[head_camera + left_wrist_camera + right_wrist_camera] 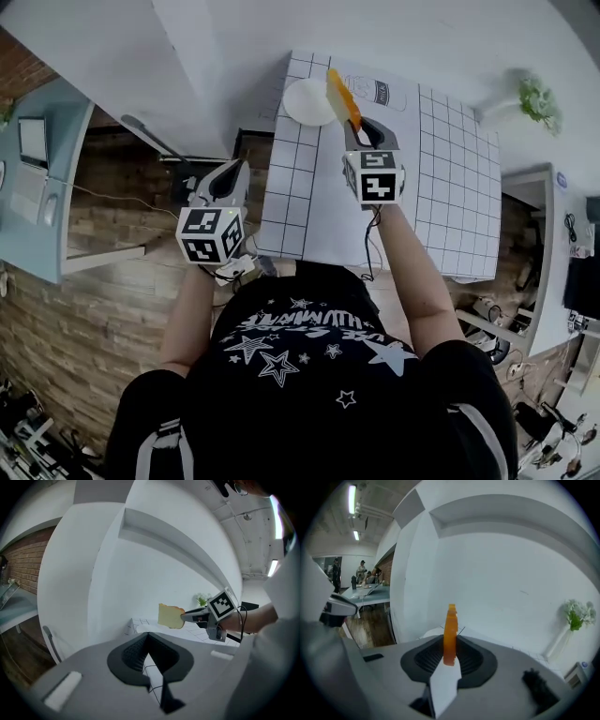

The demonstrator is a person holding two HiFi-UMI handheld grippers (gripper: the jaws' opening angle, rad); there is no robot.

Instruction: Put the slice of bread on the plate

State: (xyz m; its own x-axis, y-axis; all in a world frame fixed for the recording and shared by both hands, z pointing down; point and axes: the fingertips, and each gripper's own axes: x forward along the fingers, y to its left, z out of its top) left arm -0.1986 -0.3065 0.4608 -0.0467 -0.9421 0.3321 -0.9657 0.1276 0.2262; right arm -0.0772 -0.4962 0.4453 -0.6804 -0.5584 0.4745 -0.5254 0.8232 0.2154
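The right gripper (354, 127) clamps the slice of bread (339, 96) on edge over the rim of the plate (292, 101), seemingly to lay it flat; the left gripper (228, 174), jaws closed empty, hangs clear beside the table (450, 169).

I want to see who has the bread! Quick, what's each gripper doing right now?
Left gripper: closed, nothing between its fingers.
Right gripper: closed on the slice of bread, held on edge.
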